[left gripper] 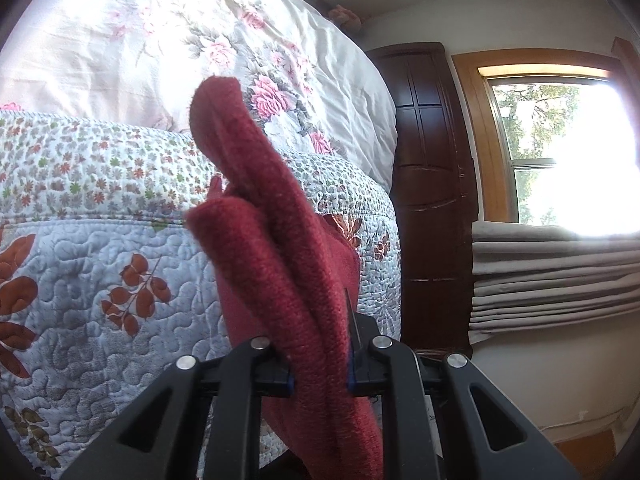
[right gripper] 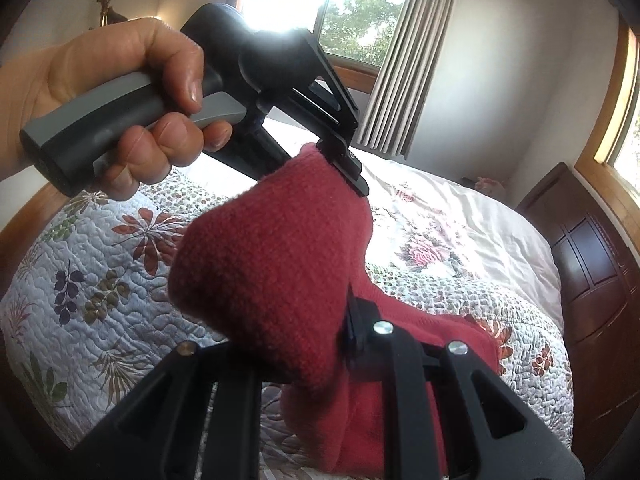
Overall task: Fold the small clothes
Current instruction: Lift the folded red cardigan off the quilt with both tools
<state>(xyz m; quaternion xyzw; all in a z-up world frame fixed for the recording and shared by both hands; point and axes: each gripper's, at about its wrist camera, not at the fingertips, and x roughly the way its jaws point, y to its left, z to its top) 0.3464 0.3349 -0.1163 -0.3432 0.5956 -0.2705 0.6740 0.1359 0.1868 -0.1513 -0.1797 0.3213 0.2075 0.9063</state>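
Both black two-finger grippers are clamped on one dark red knitted garment (right gripper: 272,264), lifted clear above the floral quilted bedspread (right gripper: 80,288). The left gripper (left gripper: 320,368) pinches bunched cloth between its jaws; the right gripper (right gripper: 320,360) grips another edge close by, apparently so the piece hangs free and can be spread before folding.

quilted floral bedspread (left gripper: 80,272) | rose-print duvet (left gripper: 160,40) | dark wooden cabinet (left gripper: 432,200) | curtain, possibly grey (right gripper: 412,56)

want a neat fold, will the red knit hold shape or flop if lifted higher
Likely floppy: the red knit droops between the left tongs and right tongs. Its thick fuzzy weave probably resists slipping. Looks light; it hangs from small pinches.
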